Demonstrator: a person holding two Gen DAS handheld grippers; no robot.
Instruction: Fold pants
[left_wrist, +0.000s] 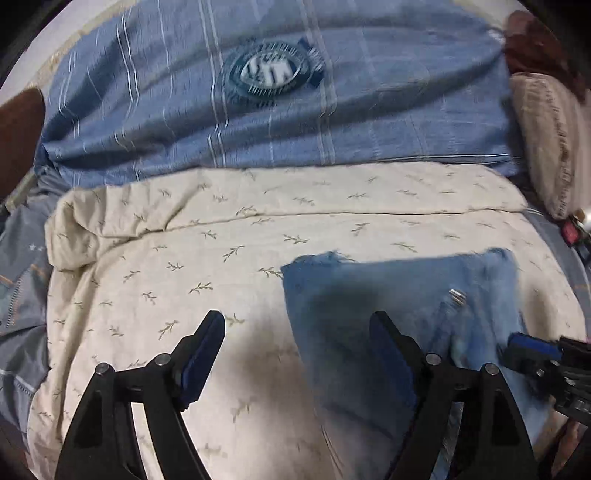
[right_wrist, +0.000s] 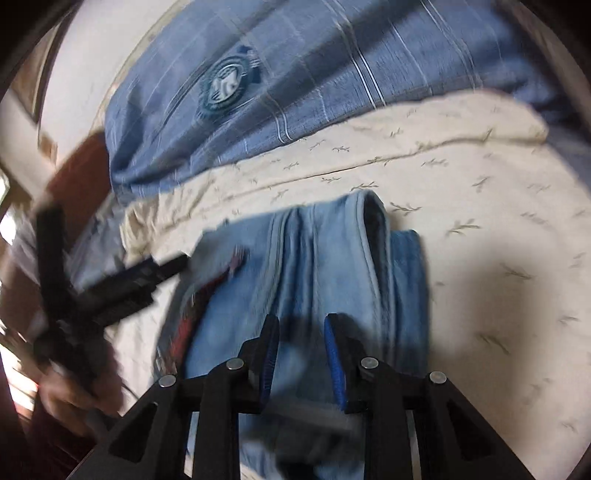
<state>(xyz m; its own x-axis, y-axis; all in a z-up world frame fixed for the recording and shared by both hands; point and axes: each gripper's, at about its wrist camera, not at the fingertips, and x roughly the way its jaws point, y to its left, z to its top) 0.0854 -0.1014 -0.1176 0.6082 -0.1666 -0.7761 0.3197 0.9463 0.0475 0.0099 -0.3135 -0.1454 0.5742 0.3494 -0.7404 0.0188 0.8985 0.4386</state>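
A blue striped bedcover with a round dark badge fills the far side of the bed. Nearer lies a cream quilt printed with small sprigs, and a beige pillow sits far right. The pants, light blue denim with frayed hems, lie bunched on the quilt's near right part. The left gripper hovers with fingers wide apart, holding nothing. The right gripper has fingers narrowly parted over the denim; whether they pinch it I cannot tell.
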